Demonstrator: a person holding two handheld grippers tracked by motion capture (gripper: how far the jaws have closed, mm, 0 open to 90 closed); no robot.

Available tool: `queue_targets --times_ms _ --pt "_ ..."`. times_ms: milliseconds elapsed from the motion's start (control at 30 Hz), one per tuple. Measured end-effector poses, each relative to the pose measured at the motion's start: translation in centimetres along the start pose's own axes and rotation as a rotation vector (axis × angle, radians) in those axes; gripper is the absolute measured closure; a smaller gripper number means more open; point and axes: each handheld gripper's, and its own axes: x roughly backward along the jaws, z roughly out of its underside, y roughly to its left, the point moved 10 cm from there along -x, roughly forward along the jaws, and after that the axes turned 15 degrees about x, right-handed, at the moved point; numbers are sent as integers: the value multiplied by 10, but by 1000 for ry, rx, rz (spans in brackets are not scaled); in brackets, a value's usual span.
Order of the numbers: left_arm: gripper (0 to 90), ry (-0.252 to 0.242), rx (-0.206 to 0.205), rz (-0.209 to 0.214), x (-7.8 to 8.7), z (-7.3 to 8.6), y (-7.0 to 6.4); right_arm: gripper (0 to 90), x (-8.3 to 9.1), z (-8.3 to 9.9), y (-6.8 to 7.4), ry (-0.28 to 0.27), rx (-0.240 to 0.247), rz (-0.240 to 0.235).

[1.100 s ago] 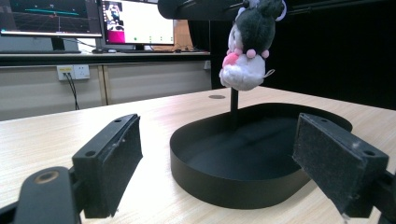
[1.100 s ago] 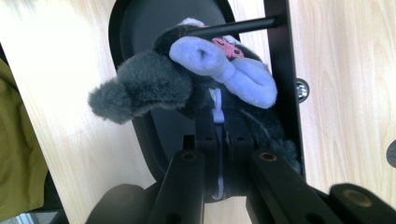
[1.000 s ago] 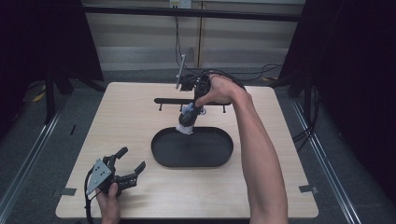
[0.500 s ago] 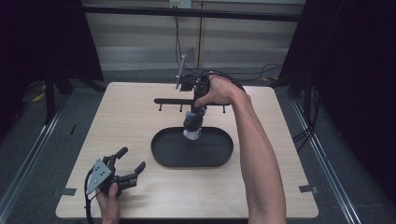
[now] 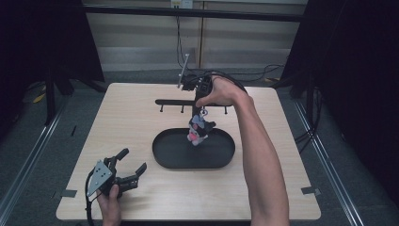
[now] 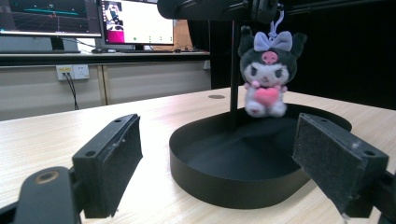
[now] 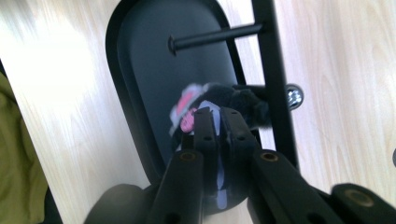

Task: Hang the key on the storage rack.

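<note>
A: What has moved since a second ago?

B: The plush toy [image 5: 198,130] has gone up a bit. Before, it was low, close to the floor of the black tray [image 5: 164,155]. Now it hangs above the back part of the tray. The left gripper [image 5: 128,166] has stayed where it was, near the front left of the tray.

A: Who holds the toy?

B: The right gripper [image 7: 215,116]. Its two jaws are pressed together on the toy's loop, right at the top of its head. In the left gripper view you can see the toy [image 6: 267,72] dangling by a little purple clip, with its feet over the tray [image 6: 219,179].

A: And the left gripper?

B: Its jaws are wide apart and hold nothing. It just rests by the tray.

A: What is behind the tray?

B: A black rack [image 5: 183,102] with small pegs. It stands on a post at the tray's back edge.

A: So what step is this?

B: I think the toy is being lifted out of the tray to go on the rack.

A: What comes next?

B: My guess: slide the loop over a peg, then let the jaws go. The loop is small, so the aim must be good.
</note>
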Motion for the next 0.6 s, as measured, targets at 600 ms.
queue_targets --times_ms 600 --pt "152 -4 1 0 0 0 0 552 11 -6 12 -73 -15 57"
